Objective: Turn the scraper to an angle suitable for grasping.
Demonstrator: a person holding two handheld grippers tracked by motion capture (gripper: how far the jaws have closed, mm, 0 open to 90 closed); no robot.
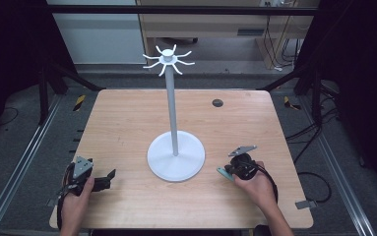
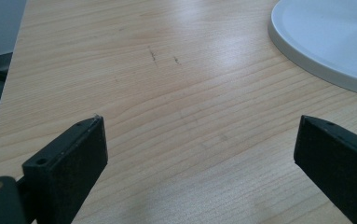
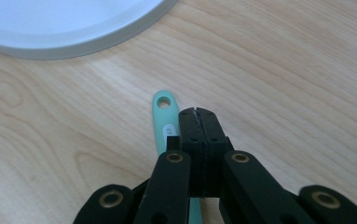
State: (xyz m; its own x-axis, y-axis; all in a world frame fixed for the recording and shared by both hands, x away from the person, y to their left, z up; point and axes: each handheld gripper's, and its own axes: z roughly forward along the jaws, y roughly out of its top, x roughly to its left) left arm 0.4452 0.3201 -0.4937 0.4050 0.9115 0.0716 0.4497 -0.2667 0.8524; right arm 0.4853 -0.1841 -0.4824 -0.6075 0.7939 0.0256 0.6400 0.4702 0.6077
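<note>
A: Item one, the stand (image 1: 175, 156)?
B: White, round base at the table's (image 1: 127, 118) middle, upright pole, hooks (image 1: 168, 59) on top, all bare.
A: Item two, the tool (image 3: 163, 119)?
B: Teal, flat on the wood just right of the stand's base, hang-hole end (image 3: 165, 102) pointing toward the base.
A: Right gripper (image 3: 197, 113)?
B: Jaws pressed together with nothing between them, lying just beside the tool, over its handle. No grip on it.
A: Left gripper (image 2: 199, 144)?
B: Jaws wide, holding nothing, low over the wood left of the base.
A: Progress?
B: By my reckoning, barely begun. If the tool belongs on a hook, then grasping, lifting and hanging all remain.
</note>
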